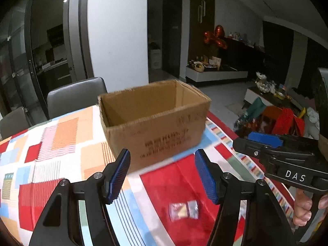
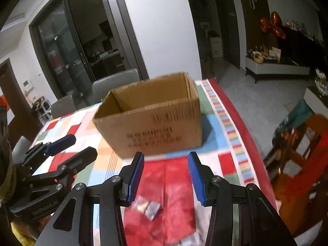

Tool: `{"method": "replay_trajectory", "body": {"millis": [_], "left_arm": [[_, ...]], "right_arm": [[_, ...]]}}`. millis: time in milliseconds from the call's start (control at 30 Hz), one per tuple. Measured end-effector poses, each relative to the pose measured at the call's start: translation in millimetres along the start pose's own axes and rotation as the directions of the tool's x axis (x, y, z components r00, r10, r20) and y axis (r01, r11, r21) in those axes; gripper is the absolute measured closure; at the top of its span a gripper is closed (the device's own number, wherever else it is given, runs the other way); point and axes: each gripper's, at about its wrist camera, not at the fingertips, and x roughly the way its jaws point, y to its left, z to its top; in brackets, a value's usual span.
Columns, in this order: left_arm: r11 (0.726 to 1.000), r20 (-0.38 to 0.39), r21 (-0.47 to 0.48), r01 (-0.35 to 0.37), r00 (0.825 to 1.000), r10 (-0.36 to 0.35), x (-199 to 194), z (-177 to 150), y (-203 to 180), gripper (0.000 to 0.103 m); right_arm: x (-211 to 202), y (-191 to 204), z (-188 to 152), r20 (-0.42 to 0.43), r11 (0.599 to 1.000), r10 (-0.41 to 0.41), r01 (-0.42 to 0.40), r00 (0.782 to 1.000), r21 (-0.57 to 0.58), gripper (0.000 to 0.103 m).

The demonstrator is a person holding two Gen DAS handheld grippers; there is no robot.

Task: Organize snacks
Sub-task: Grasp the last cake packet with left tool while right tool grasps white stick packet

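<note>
Hand-held gripper on the left (image 1: 162, 176), black with ribbed blue pads, hangs over the table with its jaws spread and nothing between them. Its partner, the right hand-held gripper (image 2: 166, 177), is built the same and is likewise released and empty, its jaws set somewhat narrower. Each camera also catches the other tool at the edge of its view, and part of a hand (image 1: 303, 211) wrapped around the right tool's grip shows in the left view.

Largest in the scene is the table (image 1: 41, 143), covered by a patchwork cloth of red, orange, pale blue and white blocks with a striped border. On it, beyond both sets of jaws, stands an open-topped brown cardboard box (image 1: 155, 121) with dark printing on its near side. What can be seen of its inside looks empty. Grey padded chairs (image 1: 75, 96) stand behind the table.

Smallest is the task's thing: a little clear plastic snack packet (image 1: 183, 210) with red and silvery contents, lying flat on a red patch of cloth near the table's front edge, just below and between the left tool's pads. The right view shows a similar blurred packet (image 2: 148, 206) under its own jaws; whether it is the same one I cannot tell.

Such a packet is probably very light, thin, crinkly and slippery. Pinching it across its short width, jaws angled low to the cloth, seems safest.
</note>
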Motion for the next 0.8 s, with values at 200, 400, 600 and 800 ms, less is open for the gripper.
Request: {"method": "replay_trajectory", "body": {"millis": [200, 400, 600, 800], "left_arm": [[0.999, -0.014, 0.03, 0.018, 1.0, -0.018, -3, -31, -11, 0.039], [0.997, -0.057, 0.066, 0.046, 0.997, -0.042, 6, -59, -17, 0.039], [0.992, -0.107, 0.1, 0.076, 0.992, -0.066, 18, -79, -24, 0.039], [0.989, -0.172, 0.104, 0.101, 0.982, -0.082, 37, -96, -27, 0.039]], "right_arm": [[-17, -5, -37, -0.007, 0.995, -0.026, 0.027, 1.0, 0.101, 0.058], [-23, -7, -80, -0.02, 0.982, -0.051, 0.053, 0.999, 0.181, 0.058], [-16, -14, -116, -0.086, 0.964, -0.057, 0.078, 0.995, 0.256, 0.057], [-3, -24, -142, -0.178, 0.944, -0.039, 0.095, 0.983, 0.317, 0.057]]}}
